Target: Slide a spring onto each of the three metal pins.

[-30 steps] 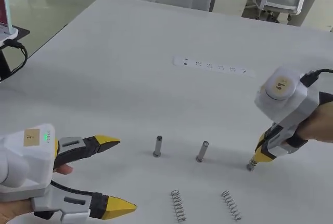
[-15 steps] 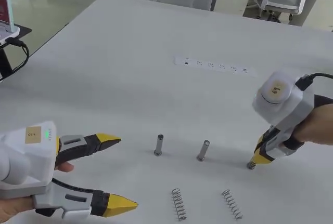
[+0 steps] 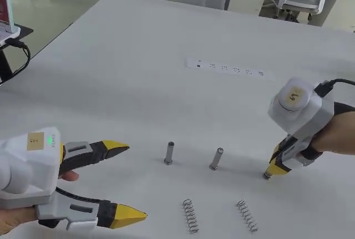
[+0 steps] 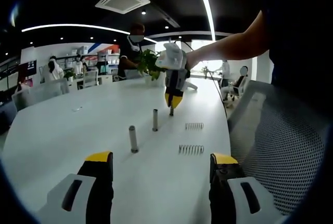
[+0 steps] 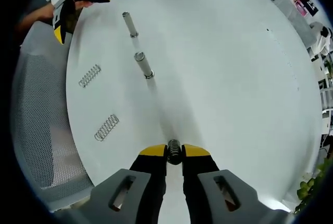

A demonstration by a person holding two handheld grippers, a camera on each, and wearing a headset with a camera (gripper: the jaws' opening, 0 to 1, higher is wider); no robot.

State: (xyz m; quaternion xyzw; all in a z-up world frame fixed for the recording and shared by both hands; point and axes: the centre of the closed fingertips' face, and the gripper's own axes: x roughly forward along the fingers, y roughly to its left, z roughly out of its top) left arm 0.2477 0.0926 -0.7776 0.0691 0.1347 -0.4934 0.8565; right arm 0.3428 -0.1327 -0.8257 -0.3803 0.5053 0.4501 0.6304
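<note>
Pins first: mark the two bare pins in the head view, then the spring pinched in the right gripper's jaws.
Left bare pin (image 3: 168, 154), head view, middle of its shaft.
Middle bare pin (image 3: 216, 159), head view, middle of its shaft.
Held spring (image 5: 174, 152), right gripper view, coils between the jaw tips.

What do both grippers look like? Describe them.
Both grippers have pale grey bodies and black jaws with yellow tips. The left gripper carries a tan label and a green light. The right gripper has a round tan sticker on top and a black cable.
</note>
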